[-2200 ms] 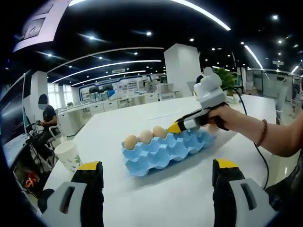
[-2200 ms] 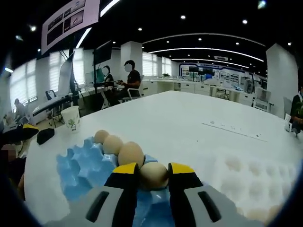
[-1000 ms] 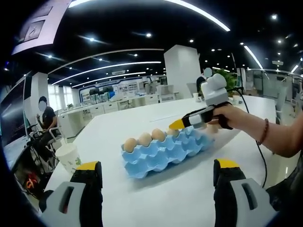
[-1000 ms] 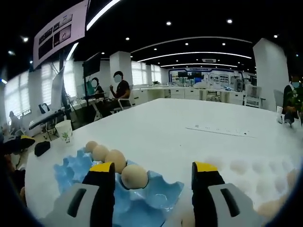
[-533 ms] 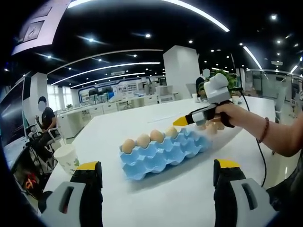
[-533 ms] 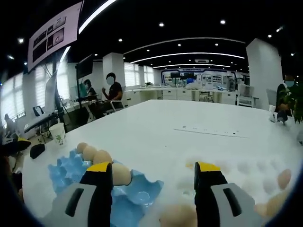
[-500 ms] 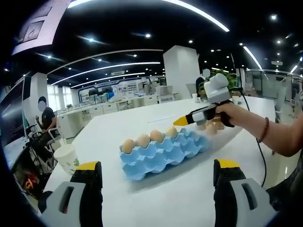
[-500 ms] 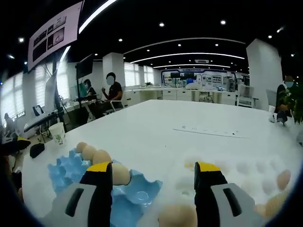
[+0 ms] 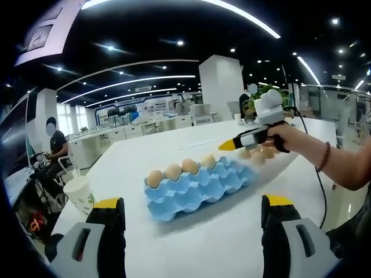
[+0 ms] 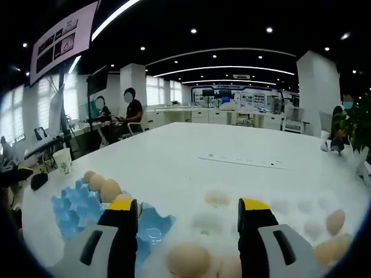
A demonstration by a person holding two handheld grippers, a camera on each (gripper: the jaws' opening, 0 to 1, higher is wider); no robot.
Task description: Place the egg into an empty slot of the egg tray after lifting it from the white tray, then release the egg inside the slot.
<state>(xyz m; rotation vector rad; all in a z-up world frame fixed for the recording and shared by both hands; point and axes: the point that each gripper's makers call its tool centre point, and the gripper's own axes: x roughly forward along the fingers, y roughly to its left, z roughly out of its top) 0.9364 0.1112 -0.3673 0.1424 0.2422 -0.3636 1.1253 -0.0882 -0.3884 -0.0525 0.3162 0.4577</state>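
- The blue egg tray [image 9: 200, 184] lies on the white tabletop [image 9: 191, 243]. In the left gripper view, its long axis runs from the near left to the far right.
- 4 eggs [image 9: 173, 172] sit in 1 row along the far long side of the egg tray; the other slots I can see are bare.
- The right gripper [image 9: 227, 145] hangs over the far right end of the egg tray, held by a hand [image 9: 288, 139]. Its yellow tip points left.
- In the right gripper view the right gripper [image 10: 186, 207] has its jaws spread wide and holds nothing. An egg [image 10: 188, 260] lies between them in the white tray [image 10: 272, 214], which is blurred and cut off.
- The left gripper [image 9: 191, 204] has its jaws spread wide and holds nothing, above the near edge of the tabletop.
- A paper cup [image 9: 81, 193] stands near the left edge; its green print is too small to read.
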